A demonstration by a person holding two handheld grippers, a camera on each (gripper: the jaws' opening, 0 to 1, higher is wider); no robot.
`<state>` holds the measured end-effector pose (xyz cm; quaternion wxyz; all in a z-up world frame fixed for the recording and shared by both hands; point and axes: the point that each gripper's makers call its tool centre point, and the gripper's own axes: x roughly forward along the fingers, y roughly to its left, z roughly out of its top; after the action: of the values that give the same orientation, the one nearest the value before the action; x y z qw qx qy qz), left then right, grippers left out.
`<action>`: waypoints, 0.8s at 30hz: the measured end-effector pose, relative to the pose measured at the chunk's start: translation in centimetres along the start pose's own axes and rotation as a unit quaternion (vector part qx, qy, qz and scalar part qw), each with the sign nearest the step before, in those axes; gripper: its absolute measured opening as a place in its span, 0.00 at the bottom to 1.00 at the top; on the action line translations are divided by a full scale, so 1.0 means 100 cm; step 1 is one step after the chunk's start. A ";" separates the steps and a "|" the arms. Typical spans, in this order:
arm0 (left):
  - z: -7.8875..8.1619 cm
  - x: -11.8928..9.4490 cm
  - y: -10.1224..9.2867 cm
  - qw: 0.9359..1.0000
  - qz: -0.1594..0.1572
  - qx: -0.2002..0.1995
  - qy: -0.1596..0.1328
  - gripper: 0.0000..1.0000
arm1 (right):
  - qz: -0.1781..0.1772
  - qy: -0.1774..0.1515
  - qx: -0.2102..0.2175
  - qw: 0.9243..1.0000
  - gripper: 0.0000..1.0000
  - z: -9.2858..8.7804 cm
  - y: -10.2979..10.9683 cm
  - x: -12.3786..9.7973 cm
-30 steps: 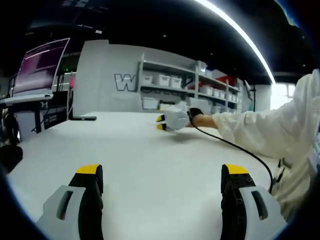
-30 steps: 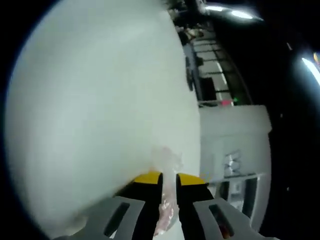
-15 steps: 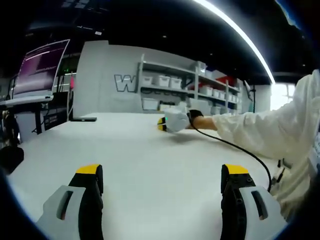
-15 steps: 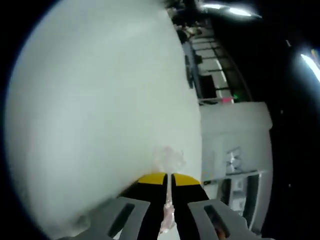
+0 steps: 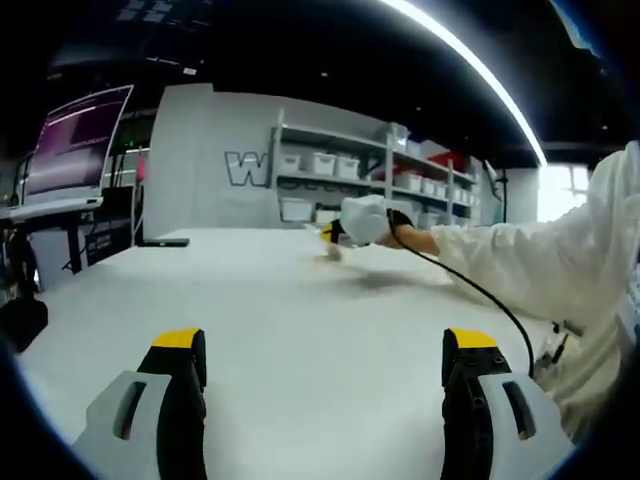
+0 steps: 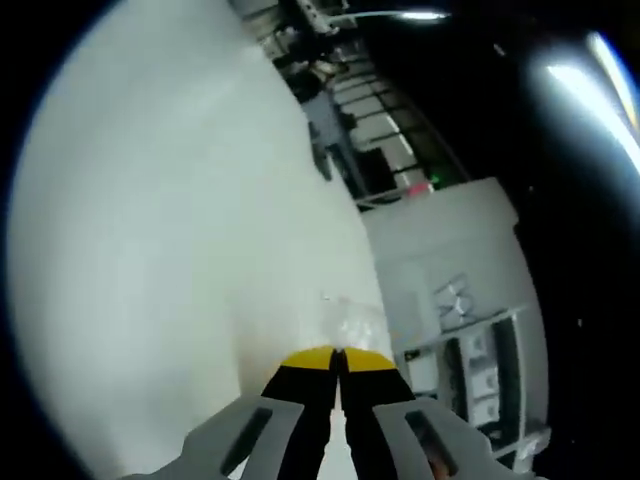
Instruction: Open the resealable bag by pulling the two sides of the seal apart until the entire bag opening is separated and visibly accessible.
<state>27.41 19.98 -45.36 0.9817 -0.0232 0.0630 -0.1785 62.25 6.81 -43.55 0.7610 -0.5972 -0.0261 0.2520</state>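
On the white table (image 5: pixel 300 330), at left, left gripper (image 5: pixel 325 355) low with jaws wide, holding nothing. Farther right, right gripper (image 5: pixel 328 235), jaws closed (image 6: pixel 335 357) on the clear resealable bag (image 6: pixel 350 325), raised just above the table. Step judged: bag gripped, seal not yet parted. Next: bring left gripper across to pinch the opposite lip, then pull apart.

Matt white table (image 5: pixel 300 330); clear glossy plastic bag (image 6: pixel 352 328); white cloth sleeve (image 5: pixel 540 265).
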 end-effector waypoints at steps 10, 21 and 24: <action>0.005 0.000 -0.007 1.000 -0.004 0.008 -0.001 0.97 | -0.024 -0.010 0.013 1.000 0.00 0.004 -0.025 -0.011; 0.006 -0.004 -0.011 1.000 -0.003 0.010 -0.003 0.97 | -0.043 -0.019 0.019 0.999 0.00 0.015 -0.047 -0.027; 0.008 -0.005 -0.012 1.000 -0.003 0.011 -0.004 0.97 | -0.047 -0.022 0.017 0.998 0.00 0.018 -0.053 -0.031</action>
<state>26.67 19.08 -44.46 0.9816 -0.0130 0.0570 -0.1816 60.78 6.28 -37.38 0.7816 -0.5763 -0.0665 0.2292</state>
